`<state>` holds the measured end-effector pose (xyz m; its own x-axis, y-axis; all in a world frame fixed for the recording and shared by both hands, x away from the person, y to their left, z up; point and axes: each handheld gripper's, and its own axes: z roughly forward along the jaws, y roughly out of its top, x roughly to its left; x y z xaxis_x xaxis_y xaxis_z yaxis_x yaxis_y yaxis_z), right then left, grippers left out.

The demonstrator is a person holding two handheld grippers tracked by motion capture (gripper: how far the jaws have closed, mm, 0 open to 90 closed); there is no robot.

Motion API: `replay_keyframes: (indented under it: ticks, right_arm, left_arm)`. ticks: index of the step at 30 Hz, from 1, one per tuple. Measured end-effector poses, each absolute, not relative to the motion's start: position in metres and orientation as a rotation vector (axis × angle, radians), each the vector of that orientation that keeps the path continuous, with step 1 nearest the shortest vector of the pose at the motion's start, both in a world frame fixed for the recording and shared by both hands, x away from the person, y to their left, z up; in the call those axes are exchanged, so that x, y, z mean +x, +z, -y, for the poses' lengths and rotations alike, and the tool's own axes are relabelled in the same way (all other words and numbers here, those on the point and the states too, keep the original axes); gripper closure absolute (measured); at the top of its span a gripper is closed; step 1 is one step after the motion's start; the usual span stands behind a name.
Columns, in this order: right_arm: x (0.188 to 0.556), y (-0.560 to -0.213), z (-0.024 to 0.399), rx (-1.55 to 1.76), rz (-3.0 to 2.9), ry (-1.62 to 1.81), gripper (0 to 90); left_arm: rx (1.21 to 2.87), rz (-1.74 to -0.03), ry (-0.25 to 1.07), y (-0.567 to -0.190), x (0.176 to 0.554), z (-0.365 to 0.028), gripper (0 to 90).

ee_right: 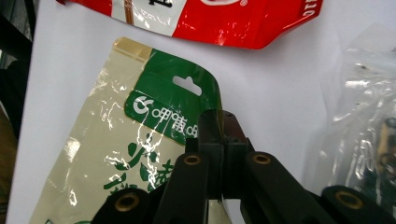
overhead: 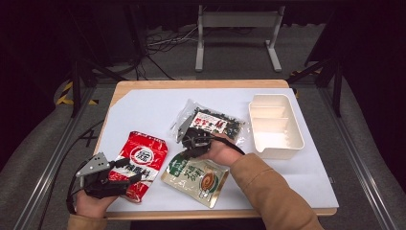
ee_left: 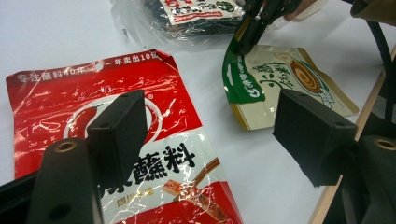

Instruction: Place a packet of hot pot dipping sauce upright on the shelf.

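A: At table centre, the right gripper (ee_right: 219, 135) is pinching the green pouch (overhead: 196, 177) by its top edge, lifting that corner. Keep the lift slow, w/ the grip deep.

B: Left gripper (overhead: 125, 172) is hanging spread over the red pouch (overhead: 140, 163), not touching. White sheet (overhead: 153, 108) is covering the table; grey floor & cables beyond.

Lying flat near the table's (overhead: 201, 85) front-left edge — a red and white snack pouch (overhead: 141, 162), glossy and creased. Farther back, at centre, a clear bag of dark dried bits (overhead: 225, 125) with a red label. Off to the right — a cream divided tray (overhead: 276, 125). Beyond the table, a grey metal stand (overhead: 238, 28) on the floor.
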<state>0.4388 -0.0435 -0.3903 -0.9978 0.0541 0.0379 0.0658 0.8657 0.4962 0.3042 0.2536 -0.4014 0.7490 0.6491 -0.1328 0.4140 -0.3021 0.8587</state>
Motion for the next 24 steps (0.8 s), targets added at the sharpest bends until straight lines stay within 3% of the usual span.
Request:
replay_keyframes:
  ticks: [8, 13, 24]
  right_arm:
    - [0.43, -0.365, 0.063, -0.133, 3.01, -0.892, 89.8]
    - [0.419, -0.342, 0.079, -0.135, 3.018, -0.976, 89.7]
    - [0.4, -0.298, 0.107, -0.117, 2.996, -1.146, 89.8]
  left_arm:
    - [1.928, -0.81, 0.279, -0.4, 0.308, -0.252, 28.0]
    - [1.907, -0.794, 0.219, -0.398, 0.312, -0.253, 33.5]
    - [1.89, -0.729, 0.257, -0.395, 0.311, -0.252, 30.7]
